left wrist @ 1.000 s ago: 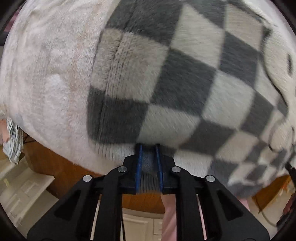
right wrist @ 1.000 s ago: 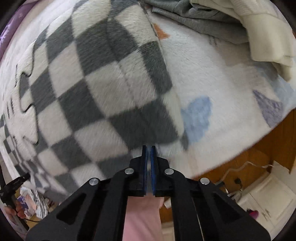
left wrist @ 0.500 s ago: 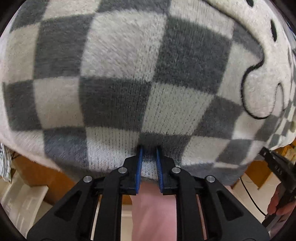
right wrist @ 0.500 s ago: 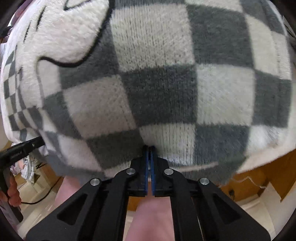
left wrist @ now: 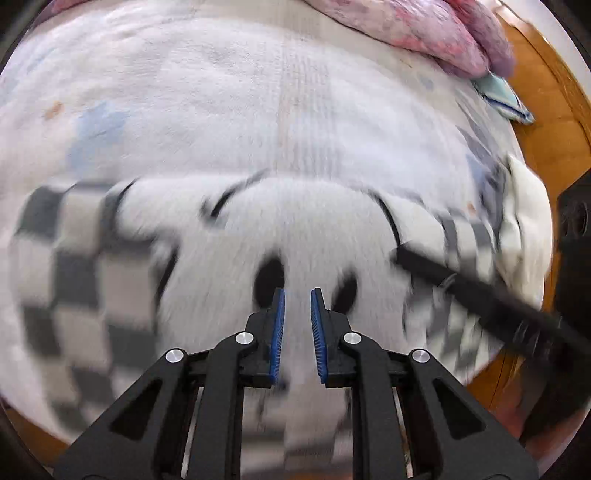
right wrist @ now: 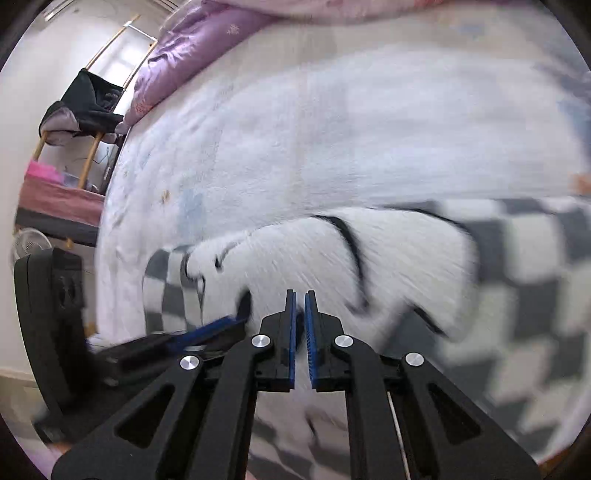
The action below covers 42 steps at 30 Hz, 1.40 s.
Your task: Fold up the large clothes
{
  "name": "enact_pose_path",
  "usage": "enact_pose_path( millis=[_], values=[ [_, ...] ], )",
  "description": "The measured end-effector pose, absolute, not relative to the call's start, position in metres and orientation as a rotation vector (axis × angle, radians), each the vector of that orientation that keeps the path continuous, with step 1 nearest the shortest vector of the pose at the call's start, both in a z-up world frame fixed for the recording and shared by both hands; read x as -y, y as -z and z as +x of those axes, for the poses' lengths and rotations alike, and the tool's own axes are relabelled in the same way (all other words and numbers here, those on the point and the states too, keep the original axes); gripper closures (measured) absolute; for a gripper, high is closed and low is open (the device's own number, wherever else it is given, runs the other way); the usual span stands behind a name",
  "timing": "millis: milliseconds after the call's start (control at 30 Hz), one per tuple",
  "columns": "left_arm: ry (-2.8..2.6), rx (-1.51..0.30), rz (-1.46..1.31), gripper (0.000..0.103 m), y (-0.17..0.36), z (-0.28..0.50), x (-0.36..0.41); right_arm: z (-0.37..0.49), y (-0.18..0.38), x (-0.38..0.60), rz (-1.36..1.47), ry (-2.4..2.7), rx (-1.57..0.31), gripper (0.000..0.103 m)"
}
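Checkered grey-and-white fleece garment (left wrist: 207, 266) with a black-outlined cartoon face lies on the white plush blanket (left wrist: 229, 110) near the front edge of the bed, hem apparently carried over in one fold; image blurred. Squaring and further folds look left to do. Left gripper (left wrist: 297, 299): narrow gap, nothing visibly between the blue pads. Right gripper (right wrist: 299, 299): jaws opening from nearly closed, no cloth seen between them, just beside its neighbour. Purple-pink quilt (left wrist: 436, 33) bunched at the far side of the bed. Wooden bed frame (left wrist: 546, 96) at the right. Dark clothes on a wooden rack (right wrist: 92, 103) by the pale wall.
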<state>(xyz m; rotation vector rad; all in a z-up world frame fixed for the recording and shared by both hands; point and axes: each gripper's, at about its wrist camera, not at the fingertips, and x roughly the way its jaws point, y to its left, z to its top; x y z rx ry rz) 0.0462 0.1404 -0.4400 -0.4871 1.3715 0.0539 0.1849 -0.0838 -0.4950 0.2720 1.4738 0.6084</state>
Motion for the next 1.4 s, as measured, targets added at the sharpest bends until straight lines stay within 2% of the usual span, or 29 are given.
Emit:
enact_pose_path(
  millis=[33,67,133,233,333,400,467,533,567,633,767,833,867,1000,1133,1233,1400],
  values=[
    [-0.075,-1.402,-0.51,0.088,0.457,0.055,-0.147,0.189,0.504,0.082,0.253,-0.598,-1.507,0.097],
    [-0.085,-1.414,-0.527,0.093,0.465,0.066,-0.156,0.192,0.516,0.08,0.212,-0.574,-1.527,0.103],
    [-0.11,-1.406,-0.558,0.1,0.468,0.064,-0.179,0.196,0.525,0.099,0.264,-0.604,-1.537,0.103],
    [-0.166,-1.412,-0.594,0.1,0.47,0.046,-0.21,0.197,0.529,0.147,0.367,-0.578,-1.588,0.103],
    [-0.355,-1.47,-0.417,0.1,0.464,0.019,-0.244,0.182,0.514,0.21,0.238,-0.444,-1.569,0.103],
    [-0.405,-1.503,-0.479,0.101,0.471,-0.012,-0.281,0.179,0.522,0.249,0.182,-0.32,-1.597,0.103],
    [-0.416,-1.528,-0.483,0.101,0.47,-0.035,-0.298,0.171,0.532,0.3,0.302,-0.281,-1.641,0.103],
    [-0.415,-1.544,-0.418,0.1,0.462,-0.046,-0.296,0.168,0.524,0.313,0.291,-0.268,-1.646,0.103],
    [-0.417,-1.549,-0.393,0.1,0.457,-0.056,-0.3,0.167,0.517,0.311,0.142,-0.214,-1.645,0.103],
    [-0.438,-1.562,-0.341,0.1,0.452,-0.069,-0.294,0.16,0.511,0.314,0.049,-0.199,-1.644,0.103],
    [-0.468,-1.579,-0.321,0.1,0.443,-0.103,-0.301,0.147,0.504,0.339,0.058,-0.124,-1.678,0.103],
    [-0.469,-1.572,-0.329,0.101,0.434,-0.112,-0.298,0.141,0.494,0.354,0.076,-0.038,-1.7,0.097],
    [-0.476,-1.573,-0.332,0.099,0.429,-0.114,-0.291,0.139,0.485,0.361,0.1,-0.023,-1.699,0.097],
    [-0.468,-1.557,-0.326,0.096,0.402,-0.119,-0.272,0.134,0.442,0.345,0.131,-0.089,-1.622,0.097],
    [-0.377,-1.531,-0.375,0.095,0.394,-0.096,-0.234,0.134,0.428,0.278,0.12,-0.267,-1.59,0.097],
    [-0.289,-1.523,-0.407,0.092,0.405,-0.065,-0.189,0.137,0.44,0.219,0.118,-0.379,-1.58,0.097],
    [-0.21,-1.559,-0.393,0.091,0.445,-0.043,-0.131,0.117,0.498,0.156,-0.012,-0.462,-1.626,0.099]
  ],
)
